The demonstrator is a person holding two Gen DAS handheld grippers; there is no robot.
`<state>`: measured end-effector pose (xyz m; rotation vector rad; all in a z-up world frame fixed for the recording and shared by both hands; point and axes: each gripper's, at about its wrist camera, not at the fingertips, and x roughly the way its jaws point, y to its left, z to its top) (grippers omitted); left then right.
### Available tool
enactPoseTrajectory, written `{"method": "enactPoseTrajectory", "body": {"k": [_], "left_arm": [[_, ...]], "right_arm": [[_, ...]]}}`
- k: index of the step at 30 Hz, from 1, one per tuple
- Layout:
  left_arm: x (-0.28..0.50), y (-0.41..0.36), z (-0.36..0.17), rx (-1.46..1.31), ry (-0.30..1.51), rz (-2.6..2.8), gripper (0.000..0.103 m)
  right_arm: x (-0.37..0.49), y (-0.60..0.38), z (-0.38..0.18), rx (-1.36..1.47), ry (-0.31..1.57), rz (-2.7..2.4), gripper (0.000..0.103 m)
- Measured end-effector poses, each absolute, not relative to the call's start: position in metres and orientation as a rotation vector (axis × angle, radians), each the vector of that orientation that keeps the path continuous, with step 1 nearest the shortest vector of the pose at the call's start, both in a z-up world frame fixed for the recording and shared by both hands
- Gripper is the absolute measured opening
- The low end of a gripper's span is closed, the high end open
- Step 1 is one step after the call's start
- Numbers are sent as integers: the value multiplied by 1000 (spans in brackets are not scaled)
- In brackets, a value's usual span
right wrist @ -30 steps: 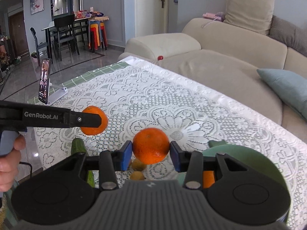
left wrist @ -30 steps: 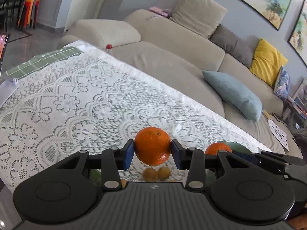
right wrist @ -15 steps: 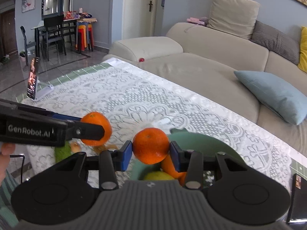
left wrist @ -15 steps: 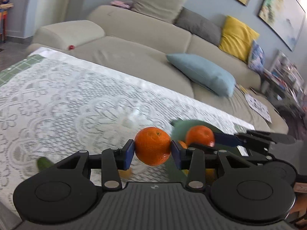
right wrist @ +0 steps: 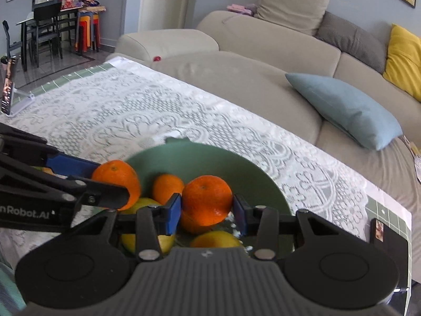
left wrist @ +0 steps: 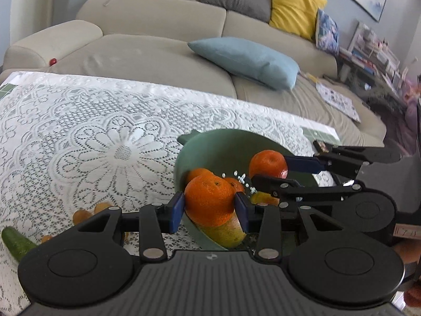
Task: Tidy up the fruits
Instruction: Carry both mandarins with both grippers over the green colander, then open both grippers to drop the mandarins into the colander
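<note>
My left gripper (left wrist: pixel 209 206) is shut on an orange (left wrist: pixel 209 200) at the near left rim of the green bowl (left wrist: pixel 226 142). My right gripper (right wrist: pixel 207 206) is shut on another orange (right wrist: pixel 207 200) over the middle of the bowl (right wrist: pixel 200 158). In the left wrist view the right gripper (left wrist: pixel 265 169) and its orange (left wrist: pixel 268 163) come in from the right. In the right wrist view the left gripper (right wrist: pixel 113 184) and its orange (right wrist: pixel 117 177) come in from the left. The bowl holds a smaller orange (right wrist: pixel 167 187) and yellow fruit (right wrist: pixel 214 239).
A cucumber (left wrist: pixel 15 242) and small brown fruits (left wrist: pixel 90 212) lie on the lace tablecloth (left wrist: pixel 92 137) left of the bowl. A phone on a stand (right wrist: pixel 8 89) stands at the table's far left. A dark phone (right wrist: pixel 386 242) lies near the right edge. A beige sofa (left wrist: pixel 158 42) runs behind.
Both grippers have moved right and down with their oranges, from above the cloth to the bowl. The left one now reaches the bowl's rim, the right one hangs low over the fruit inside.
</note>
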<state>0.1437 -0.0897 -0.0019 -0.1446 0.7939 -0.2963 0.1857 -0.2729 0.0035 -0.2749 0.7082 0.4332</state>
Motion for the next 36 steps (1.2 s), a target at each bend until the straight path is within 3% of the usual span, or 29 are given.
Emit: {"method": "enactPoseTrajectory", "body": {"k": [25, 36], "left_arm": [[185, -118, -11, -77, 803, -332, 47], [193, -119, -19, -105, 828, -352, 54]], "right_arm": [[221, -277, -31, -294, 792, 461, 41], [222, -276, -31, -311, 797, 455, 41]]}}
